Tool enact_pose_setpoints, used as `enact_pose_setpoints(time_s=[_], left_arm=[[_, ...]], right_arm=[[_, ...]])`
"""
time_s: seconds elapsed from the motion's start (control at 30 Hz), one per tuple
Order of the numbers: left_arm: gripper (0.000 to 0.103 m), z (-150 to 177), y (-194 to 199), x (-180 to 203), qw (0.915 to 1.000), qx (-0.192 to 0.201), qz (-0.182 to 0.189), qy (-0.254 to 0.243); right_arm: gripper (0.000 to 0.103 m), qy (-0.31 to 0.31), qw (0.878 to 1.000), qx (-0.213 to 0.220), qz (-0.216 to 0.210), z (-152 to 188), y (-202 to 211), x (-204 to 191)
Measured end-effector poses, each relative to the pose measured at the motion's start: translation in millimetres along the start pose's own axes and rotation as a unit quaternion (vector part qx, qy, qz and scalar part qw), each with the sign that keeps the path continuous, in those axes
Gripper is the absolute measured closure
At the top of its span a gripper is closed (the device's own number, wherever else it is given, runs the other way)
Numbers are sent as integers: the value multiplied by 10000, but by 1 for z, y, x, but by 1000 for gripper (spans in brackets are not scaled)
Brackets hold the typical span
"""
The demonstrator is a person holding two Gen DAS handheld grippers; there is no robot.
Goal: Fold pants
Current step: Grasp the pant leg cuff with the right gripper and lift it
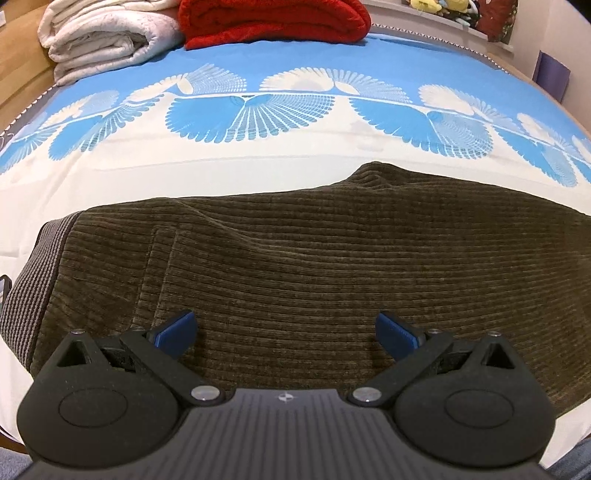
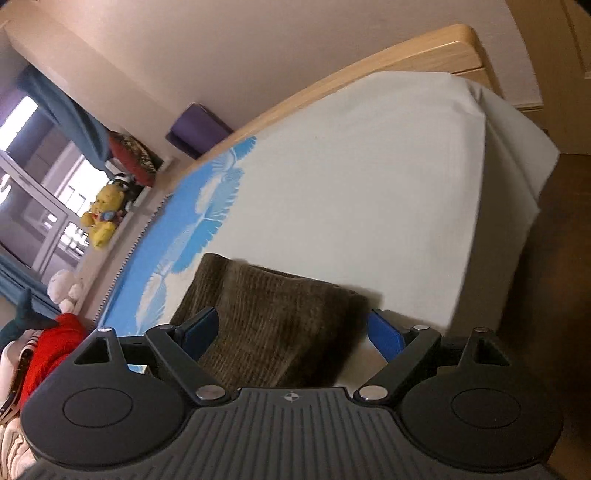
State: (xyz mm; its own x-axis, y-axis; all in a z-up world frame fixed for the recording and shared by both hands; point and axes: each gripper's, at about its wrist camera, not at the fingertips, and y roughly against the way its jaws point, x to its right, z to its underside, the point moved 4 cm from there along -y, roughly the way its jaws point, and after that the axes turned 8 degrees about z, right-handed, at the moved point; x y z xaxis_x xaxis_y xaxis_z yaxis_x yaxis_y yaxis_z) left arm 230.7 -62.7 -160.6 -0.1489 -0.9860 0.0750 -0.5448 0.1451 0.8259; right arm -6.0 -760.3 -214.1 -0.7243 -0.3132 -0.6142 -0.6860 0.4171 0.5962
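Dark olive corduroy pants point(image 1: 295, 266) lie flat across the white part of the bed sheet, with the striped grey waistband point(image 1: 40, 280) at the left. My left gripper point(image 1: 286, 330) hovers over the near part of the pants, jaws wide open, nothing between the blue pads. In the right wrist view the end of the pants point(image 2: 273, 317) lies on the sheet, folded double. My right gripper point(image 2: 291, 334) hangs open above that end, its blue pads on either side of the cloth without pressing it.
A blue and white patterned sheet point(image 1: 295, 122) covers the bed. A folded white quilt point(image 1: 103, 37) and a red blanket point(image 1: 273, 22) lie at the far edge. The wooden bed frame point(image 2: 369, 62) and the sheet's hanging corner point(image 2: 517, 155) border the brown floor.
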Motion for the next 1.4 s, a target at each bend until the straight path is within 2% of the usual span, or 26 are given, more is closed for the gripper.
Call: enact_pose_setpoints(time_s=[0.07, 0.17, 0.23, 0.33, 0.4, 0.47, 0.53, 0.57, 0.63, 0.67, 0.73, 0.77, 0.83, 0.9, 0.93, 0.97, 1.03, 1.07, 1.13, 1.2, 1.23, 1.27, 1.3, 1.33, 1.37, 1.4], left_arm=[[0, -1, -3, -2, 10000, -19, -30, 42], [0, -3, -3, -4, 9999, -17, -32, 145], [0, -4, 0, -6, 9998, 33, 2, 209], [0, -5, 2, -6, 9998, 57, 15, 193], [0, -4, 1, -6, 9999, 31, 12, 155], [0, -4, 1, -6, 9999, 7, 18, 141], [0, -5, 4, -8, 9998, 61, 33, 169], [0, -6, 7, -9, 9997, 110, 46, 195], [0, -7, 12, -12, 9995, 195, 75, 256], [0, -7, 15, -14, 9993, 225, 93, 289], [0, -7, 19, -18, 9990, 260, 122, 343], [0, -8, 20, -21, 9988, 274, 126, 377], [0, -10, 24, -26, 9984, 323, 141, 446], [0, -12, 28, -32, 9977, 392, 132, 535], [0, -13, 30, -34, 9973, 429, 149, 579], [0, -14, 33, -37, 9968, 463, 171, 623], [0, -14, 38, -42, 9960, 527, 196, 689], [0, -14, 41, -45, 9958, 556, 190, 709], [0, -12, 45, -50, 9953, 594, 164, 748], [0, -9, 49, -56, 9949, 605, 157, 789], [0, -7, 51, -59, 9948, 598, 147, 809], [0, -5, 53, -62, 9947, 591, 143, 824], [0, -4, 54, -65, 9947, 586, 132, 838], [0, -2, 56, -67, 9945, 592, 120, 860], [0, -1, 57, -70, 9942, 602, 117, 878], [0, 0, 58, -71, 9942, 602, 113, 885]], right_arm=[[8, -85, 9999, 64, -123, -5, -11, 0], [8, -182, 9997, 70, -143, -13, -24, -6], [20, -282, 9993, -97, -210, -11, -26, -10], [24, -805, 9929, -535, -697, 5, -20, -4], [28, -936, 9914, -484, -782, 13, -16, 0], [42, -939, 9926, -389, -666, 13, -17, 0], [89, -1058, 9930, -419, -330, 10, -23, 2], [88, -1095, 9927, -499, -34, 9, -28, 2], [89, -1048, 9930, -486, 264, 6, -27, -7], [89, -868, 9942, -429, 473, 6, -26, -18], [89, -130, 9951, -209, 955, 3, -19, -53], [89, 215, 9944, -82, 1034, 3, -14, -73], [89, 1074, 9889, 238, 1002, 6, -2, -127], [89, 2151, 9729, 593, 600, 25, 20, -199], [89, 2669, 9604, 735, 319, 41, 33, -232], [89, 3288, 9406, 850, -41, 67, 48, -268], [89, 4352, 8909, 949, -891, 128, 83, -322], [89, 4939, 8533, 964, -1367, 170, 103, -342], [89, 5973, 7660, 865, -2212, 255, 135, -356], [89, 6787, 6809, 457, -2716, 329, 151, -344], [89, 7165, 6381, 75, -2818, 368, 150, -328], [89, 7361, 6158, -273, -2794, 394, 146, -313], [89, 7497, 6013, -641, -2691, 419, 138, -296], [89, 7617, 5904, -693, -2577, 435, 133, -283], [89, 7760, 5726, -211, -2637, 443, 138, -275], [89, 7904, 5532, -44, -2630, 446, 142, -274]])
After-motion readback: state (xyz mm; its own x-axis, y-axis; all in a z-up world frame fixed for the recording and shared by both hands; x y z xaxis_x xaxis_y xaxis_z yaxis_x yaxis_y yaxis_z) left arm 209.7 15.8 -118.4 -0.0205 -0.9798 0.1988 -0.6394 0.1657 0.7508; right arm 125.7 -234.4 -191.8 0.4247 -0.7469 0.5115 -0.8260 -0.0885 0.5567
